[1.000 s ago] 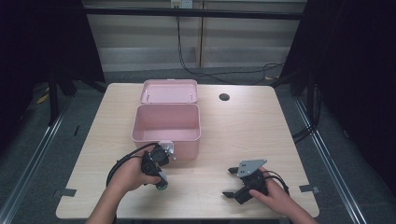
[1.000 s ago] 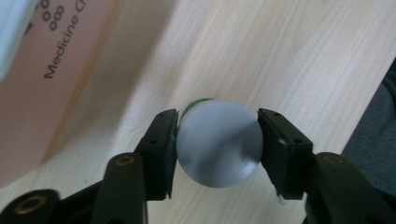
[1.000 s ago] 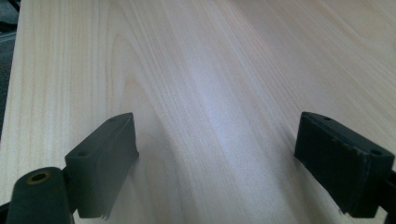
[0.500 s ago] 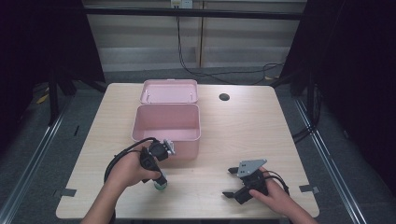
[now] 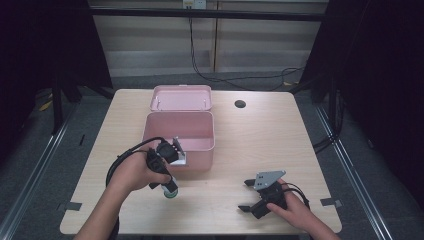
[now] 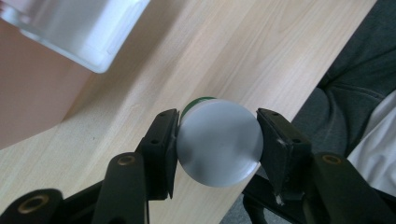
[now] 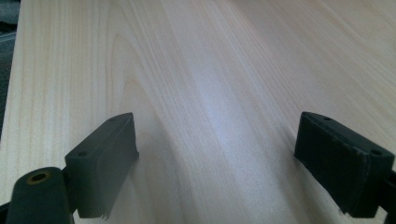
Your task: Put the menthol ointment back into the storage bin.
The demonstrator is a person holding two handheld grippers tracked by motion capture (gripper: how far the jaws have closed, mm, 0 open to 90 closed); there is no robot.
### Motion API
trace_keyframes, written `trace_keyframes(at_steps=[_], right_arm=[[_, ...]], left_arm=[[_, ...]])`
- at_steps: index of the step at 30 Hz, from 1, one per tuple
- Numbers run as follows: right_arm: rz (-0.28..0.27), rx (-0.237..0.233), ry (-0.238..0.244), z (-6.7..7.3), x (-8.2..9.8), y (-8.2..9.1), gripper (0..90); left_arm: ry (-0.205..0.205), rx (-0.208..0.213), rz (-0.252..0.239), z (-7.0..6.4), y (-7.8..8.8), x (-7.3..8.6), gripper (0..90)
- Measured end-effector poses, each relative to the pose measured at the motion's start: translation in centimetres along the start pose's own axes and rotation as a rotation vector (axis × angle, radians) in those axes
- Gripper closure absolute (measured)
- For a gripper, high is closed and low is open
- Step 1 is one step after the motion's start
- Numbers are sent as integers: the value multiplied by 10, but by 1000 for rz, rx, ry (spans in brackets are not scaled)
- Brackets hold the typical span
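My left gripper is shut on a small round container with a pale grey cap and a green body. It holds the container above the table just in front of the open pink box. In the left gripper view both black pads press on the cap's sides. My right gripper rests low at the table's front right, open, with bare wood between its jaws in the right gripper view.
The box's pink lid stands open behind it. A white fitting juts from the box's front wall. A dark round hole sits in the tabletop at the back right. A person's grey-clad lap lies past the table's front edge.
My left gripper has risen from the table with the container in its jaws. The right gripper has stayed where it was.
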State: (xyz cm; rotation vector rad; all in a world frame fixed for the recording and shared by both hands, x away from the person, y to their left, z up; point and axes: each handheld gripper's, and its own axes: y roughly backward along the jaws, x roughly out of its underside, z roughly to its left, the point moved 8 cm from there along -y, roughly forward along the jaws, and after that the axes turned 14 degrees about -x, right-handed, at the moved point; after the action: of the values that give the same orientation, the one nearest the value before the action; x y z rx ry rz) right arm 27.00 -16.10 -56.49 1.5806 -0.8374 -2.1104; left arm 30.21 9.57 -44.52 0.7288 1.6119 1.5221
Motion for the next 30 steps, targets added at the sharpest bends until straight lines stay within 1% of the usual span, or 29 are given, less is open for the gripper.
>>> trace_keyframes(at_steps=[1,2,3,5,7,8,9,10,11,12,13,14,17,18,22,25,26,30], right_arm=[[0,0,1,0,0,0,123],[0,0,0,0,0,0,123],[0,0,-2,0,0,0,123],[0,0,-1,0,0,0,123],[0,0,-3,0,0,0,123],[1,-1,-1,0,0,0,123],[1,0,-2,0,0,0,123],[0,0,-1,0,0,0,123],[0,0,-2,0,0,0,123],[1,0,-1,0,0,0,123],[0,0,-2,0,0,0,123],[1,0,-2,0,0,0,123],[0,0,-3,0,0,0,123],[0,0,-2,0,0,0,123],[2,-1,-2,0,0,0,123],[2,-1,-2,0,0,0,123],[2,-1,-2,0,0,0,123],[2,-1,-2,0,0,0,123]], left_arm=[[12,-1,5,1,2,0,504],[1,-7,7,3,4,0,504],[18,-8,9,4,6,-1,505],[21,-8,9,6,11,-2,504],[37,-3,6,8,15,-3,504],[33,-6,11,10,17,-3,504],[40,-8,12,11,19,-4,504],[34,-14,13,13,21,-5,505],[43,-17,15,14,23,-5,504],[39,-19,13,15,25,-6,504],[47,-16,10,16,27,-7,504],[41,-19,12,17,29,-7,504],[52,-18,4,20,35,-10,504],[45,-18,12,21,37,-9,504],[61,-32,15,25,45,-11,504],[73,-37,11,30,51,-14,504],[69,-39,9,31,52,-14,504],[87,-44,-3,37,60,-18,504]])
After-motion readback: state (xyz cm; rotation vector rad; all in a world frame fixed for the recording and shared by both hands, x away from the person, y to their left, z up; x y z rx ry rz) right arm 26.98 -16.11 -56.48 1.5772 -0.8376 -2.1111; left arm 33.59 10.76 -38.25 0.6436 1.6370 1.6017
